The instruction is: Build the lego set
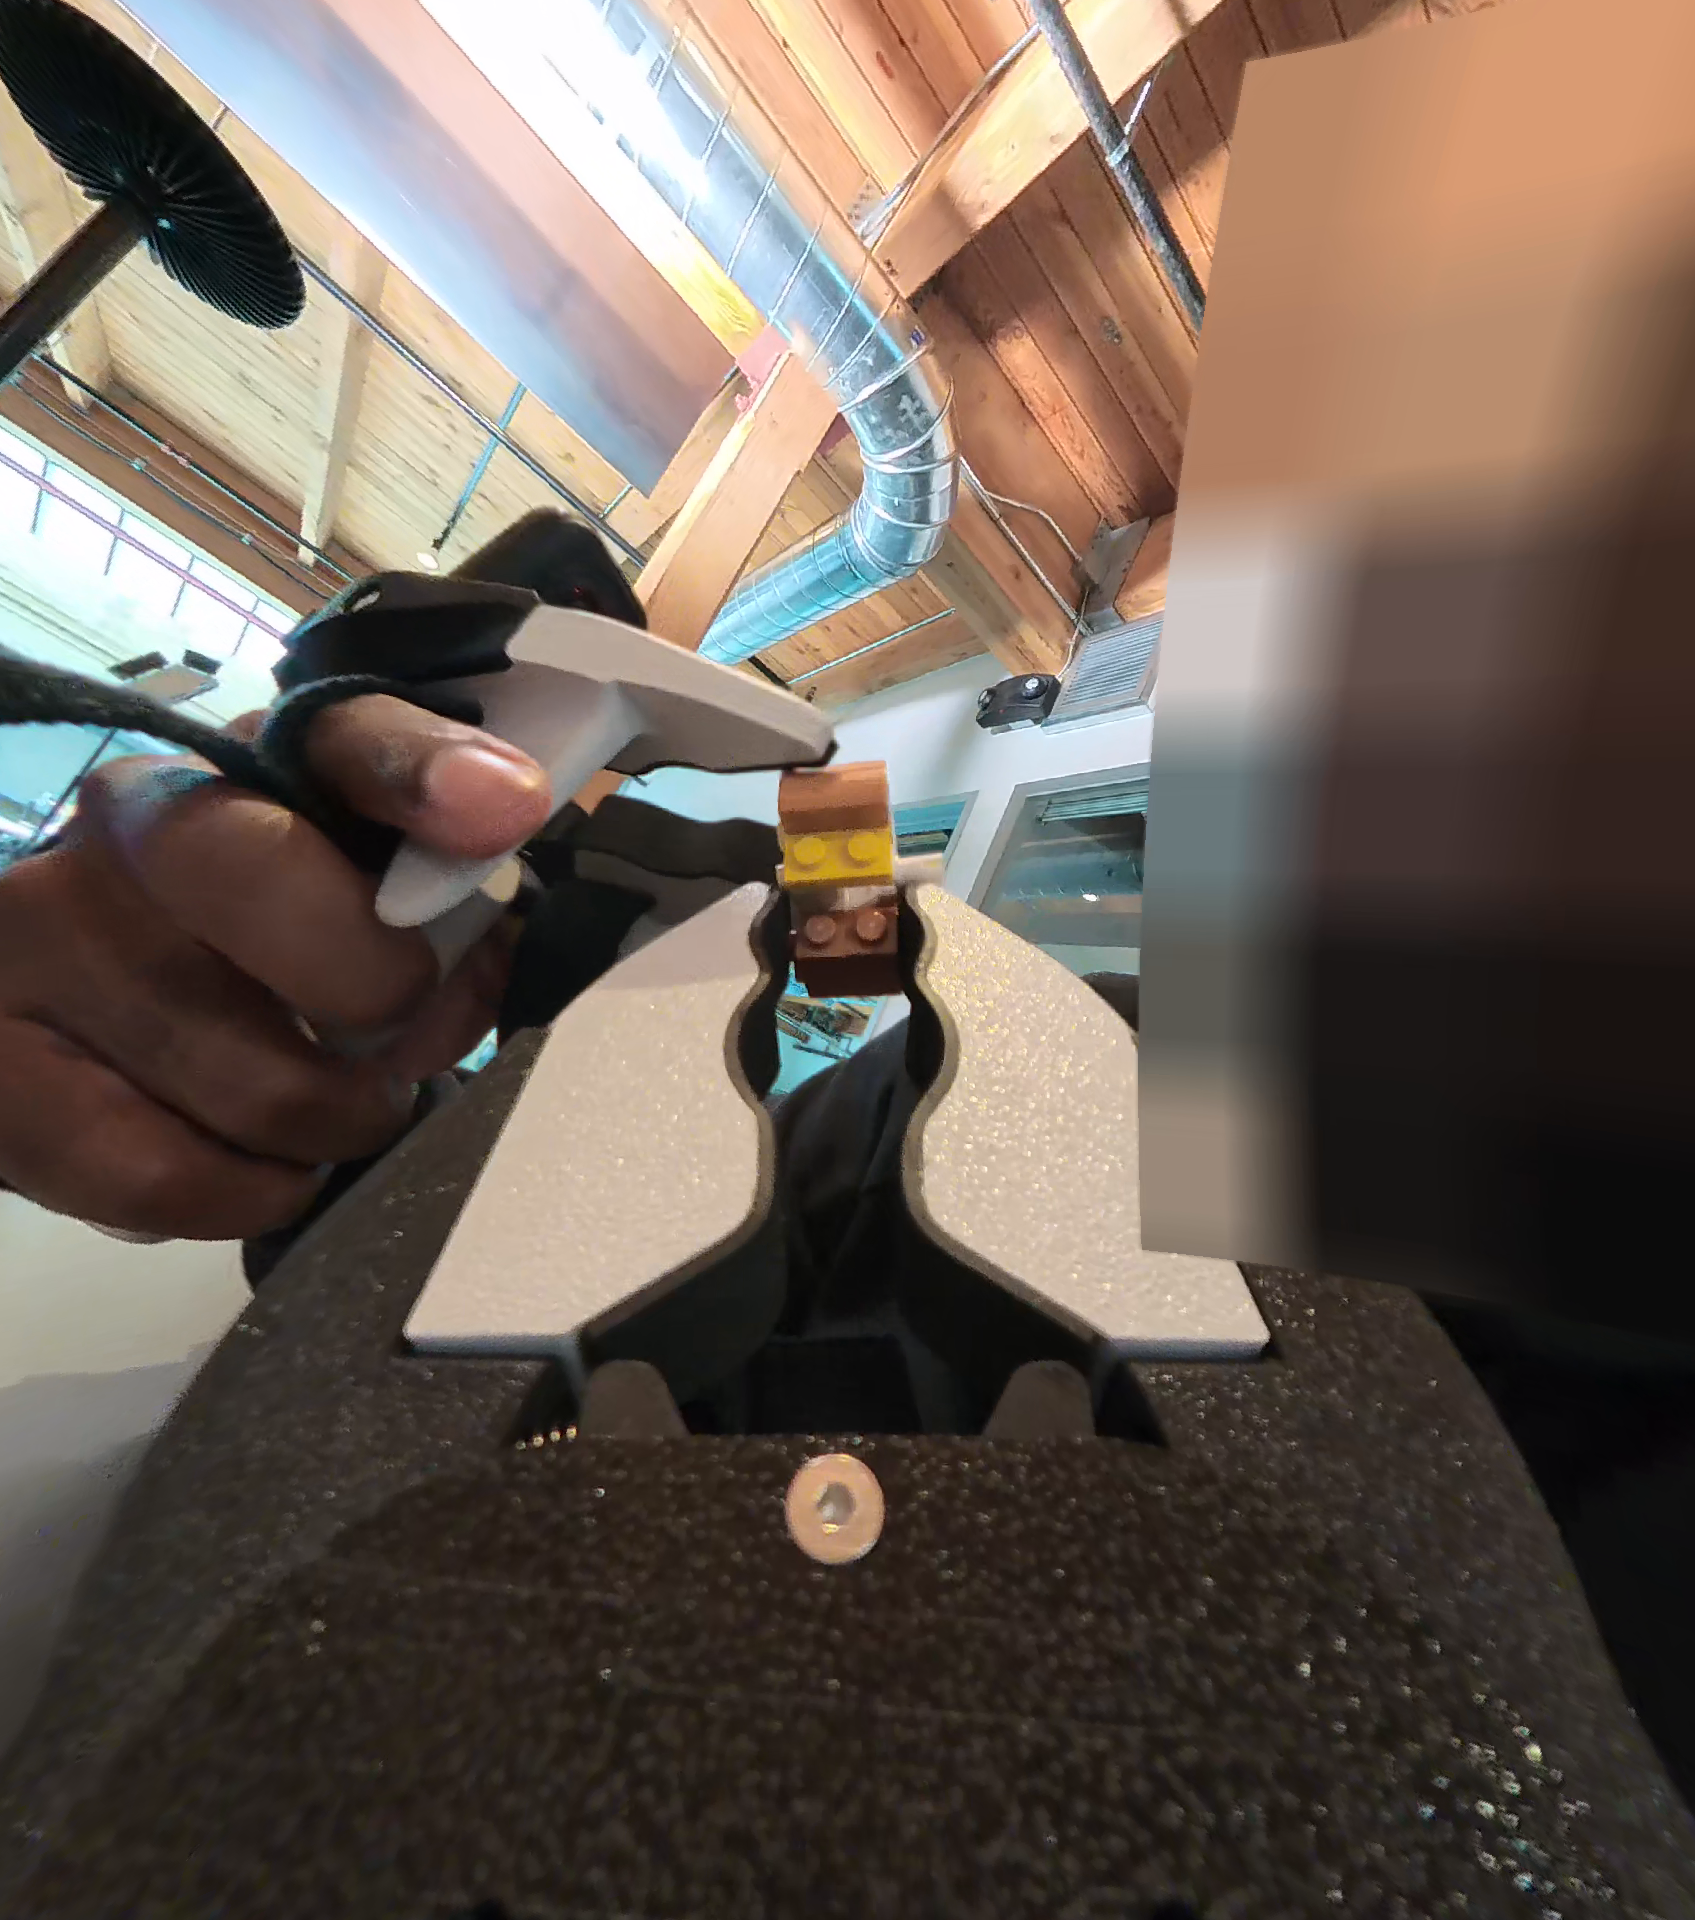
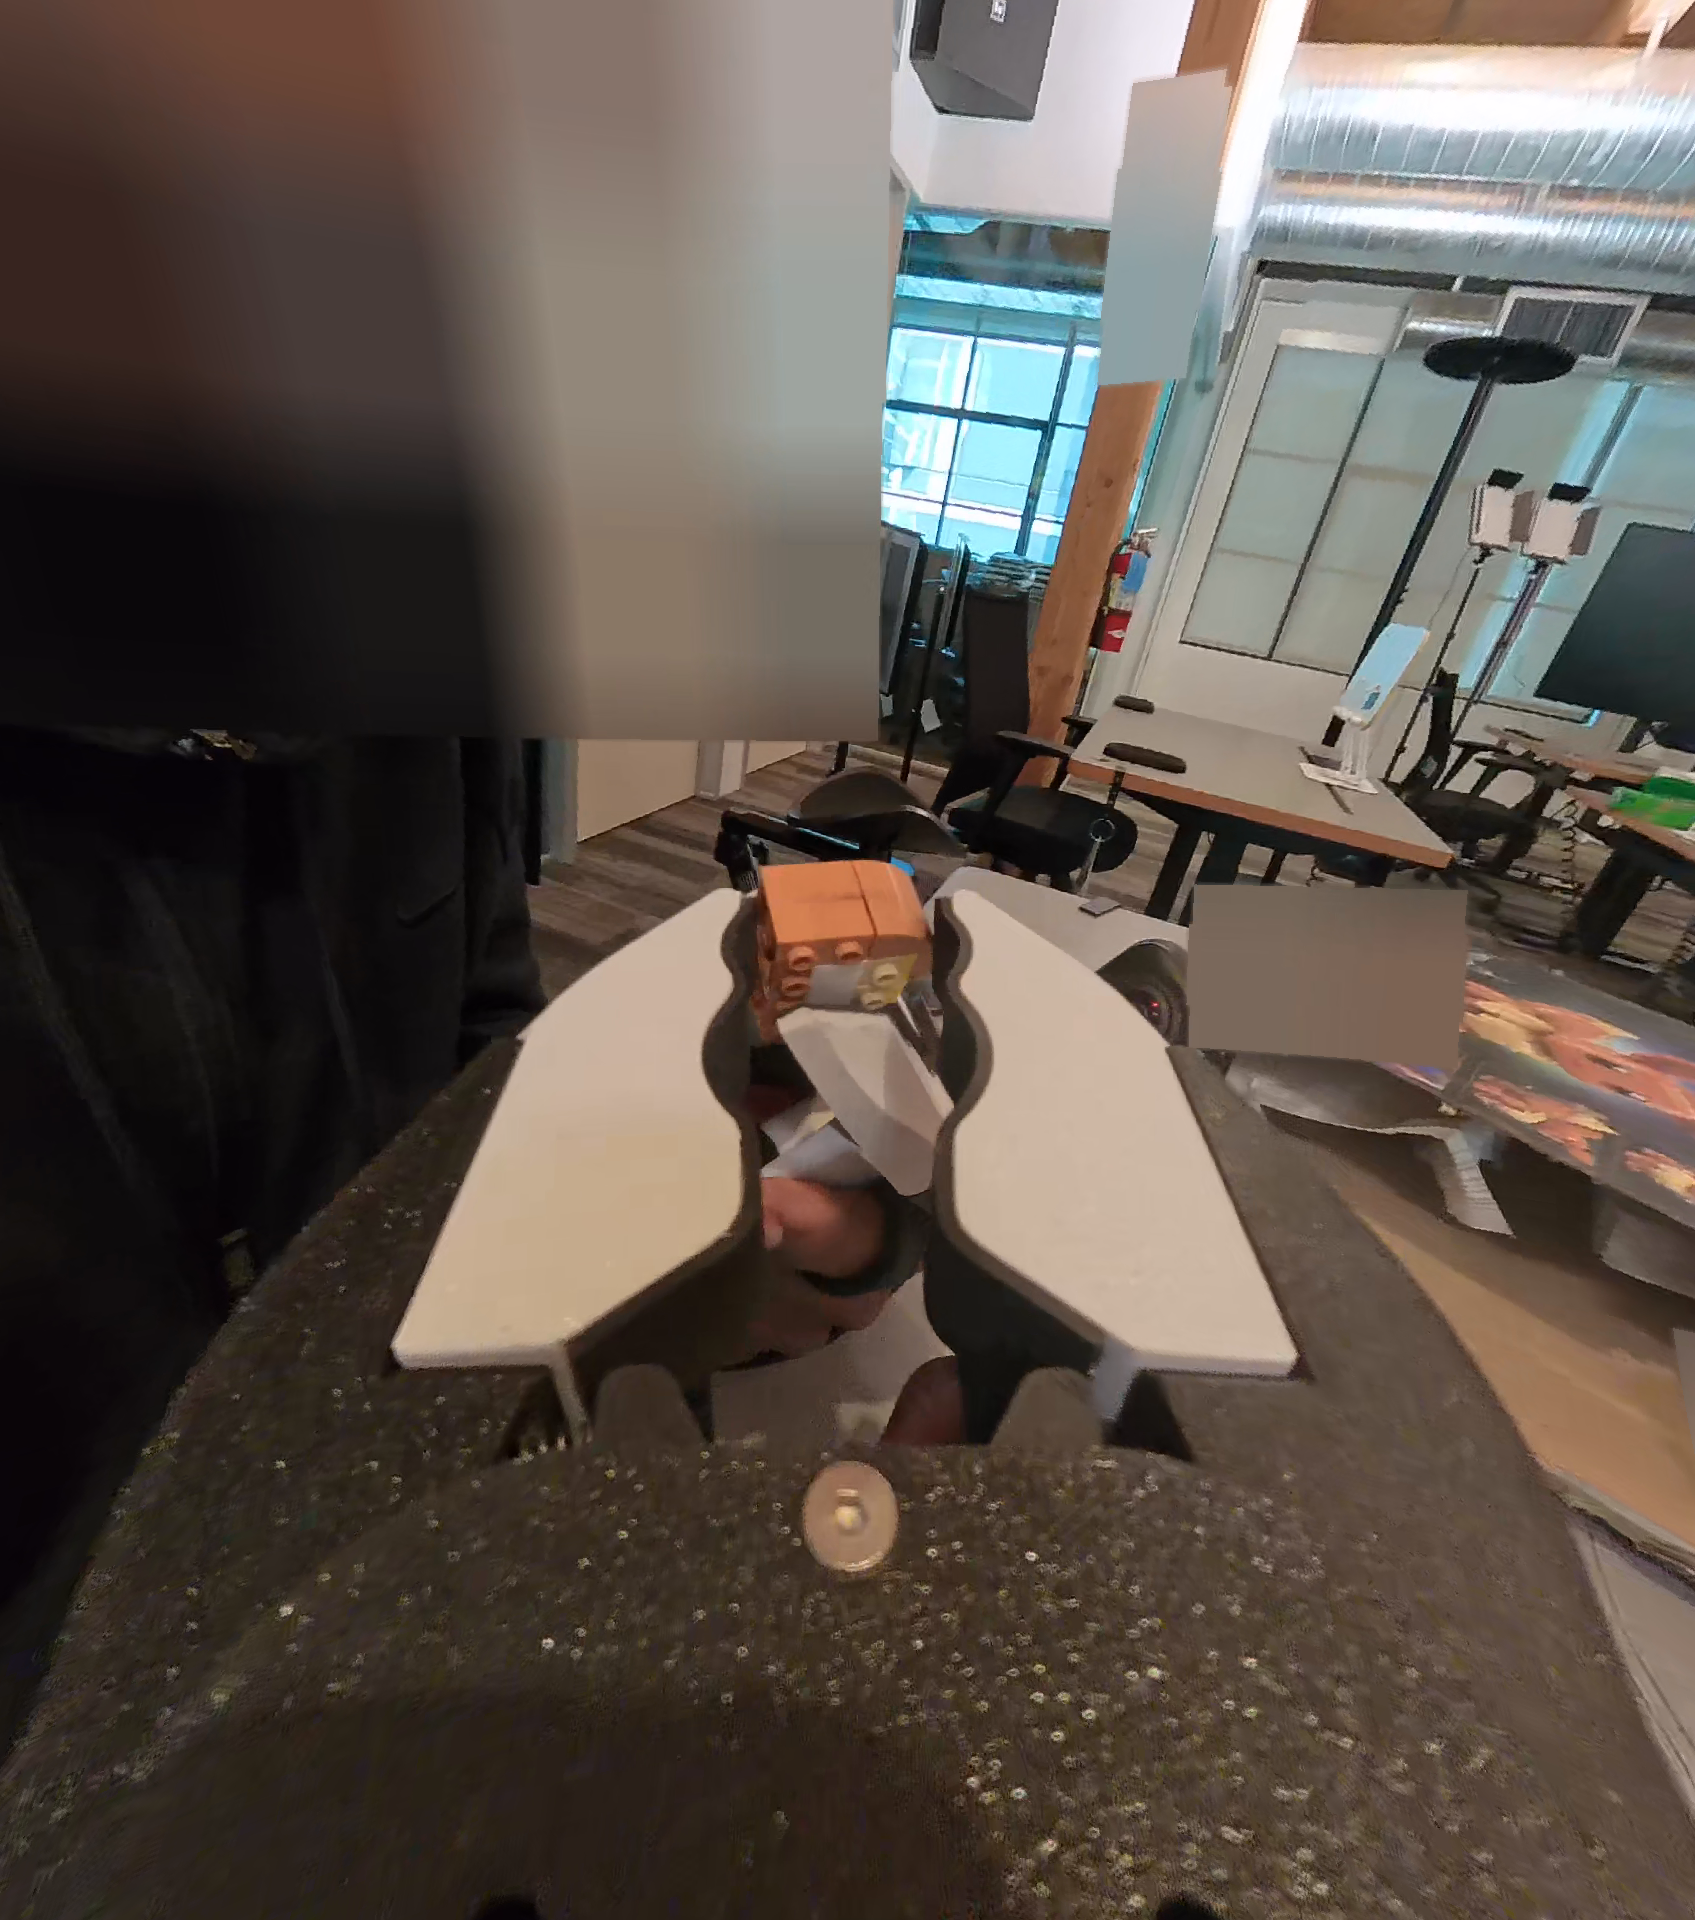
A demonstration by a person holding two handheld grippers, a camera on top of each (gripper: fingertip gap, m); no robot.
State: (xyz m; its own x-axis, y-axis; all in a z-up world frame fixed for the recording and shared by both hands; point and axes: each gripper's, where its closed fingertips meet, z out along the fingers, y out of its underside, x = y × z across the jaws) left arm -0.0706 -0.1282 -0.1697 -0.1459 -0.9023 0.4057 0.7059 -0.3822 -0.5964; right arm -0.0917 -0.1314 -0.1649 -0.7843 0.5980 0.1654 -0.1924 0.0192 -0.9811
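Yellow studs (image 1: 830, 854) face the left tool (image 1: 841, 940) only.

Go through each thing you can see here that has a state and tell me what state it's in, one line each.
Left gripper: jaws closed on the dark brown end of the brick assembly.
Right gripper: jaws closed on the orange-brown end.
Toy brick assembly: joined as one piece, held in the air between both grippers.
Monitor: screen dark.
Picture box: lying flat on the table.
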